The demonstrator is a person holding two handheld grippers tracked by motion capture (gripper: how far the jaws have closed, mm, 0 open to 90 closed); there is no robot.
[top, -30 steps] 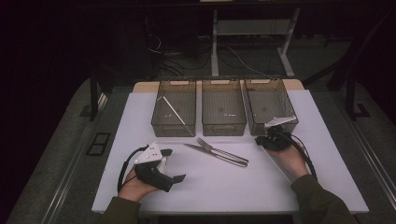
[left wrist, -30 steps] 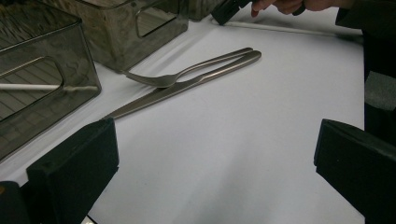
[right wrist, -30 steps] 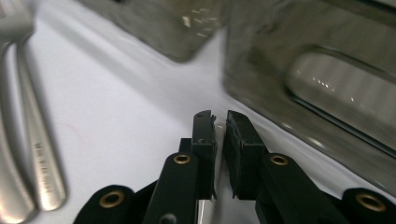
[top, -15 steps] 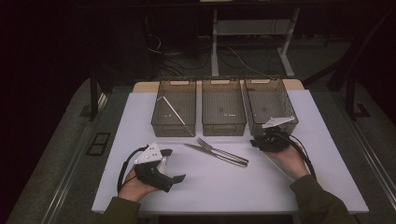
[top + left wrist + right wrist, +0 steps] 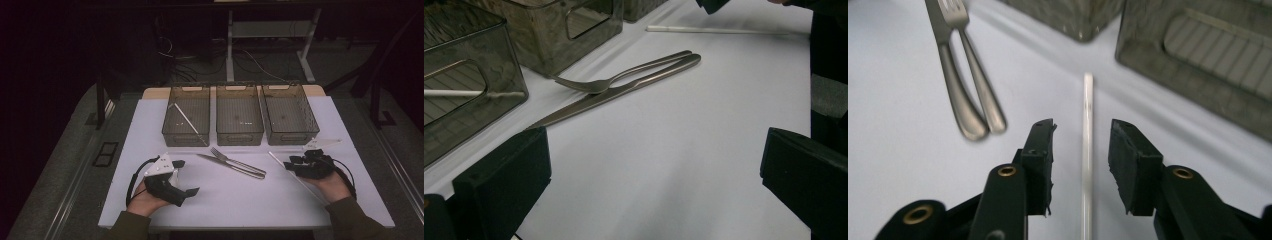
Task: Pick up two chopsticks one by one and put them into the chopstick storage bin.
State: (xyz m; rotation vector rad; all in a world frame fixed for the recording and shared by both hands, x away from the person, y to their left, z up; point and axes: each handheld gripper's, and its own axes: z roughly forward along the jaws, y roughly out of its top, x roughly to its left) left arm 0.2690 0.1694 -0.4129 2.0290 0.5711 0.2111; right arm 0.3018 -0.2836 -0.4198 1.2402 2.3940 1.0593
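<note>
A thin white stick (image 5: 278, 159) lies slantwise on the white table, right of centre. My right gripper (image 5: 290, 163) sits low over it. In the right gripper view its jaws have just been opening and stand on either side of the stick (image 5: 1088, 100), with the pads off it; the right gripper (image 5: 1083, 127) is open. A steel fork (image 5: 235, 161) and knife (image 5: 225, 164) lie together mid-table. My left gripper (image 5: 187, 176) rests at the front left, its jaws wide open with nothing between them (image 5: 654, 145). The fork (image 5: 624, 77) and knife (image 5: 614, 95) lie ahead of it.
Three smoky see-through bins stand in a row at the back: left bin (image 5: 185, 138), middle bin (image 5: 239, 136), right bin (image 5: 292, 136). Another white stick (image 5: 189, 122) lies in the left bin. The table's front edge is just below both hands.
The right gripper has drawn back from the right bin toward the front right, and the white stick now lies in plain sight on the table. The left gripper has stayed put.
</note>
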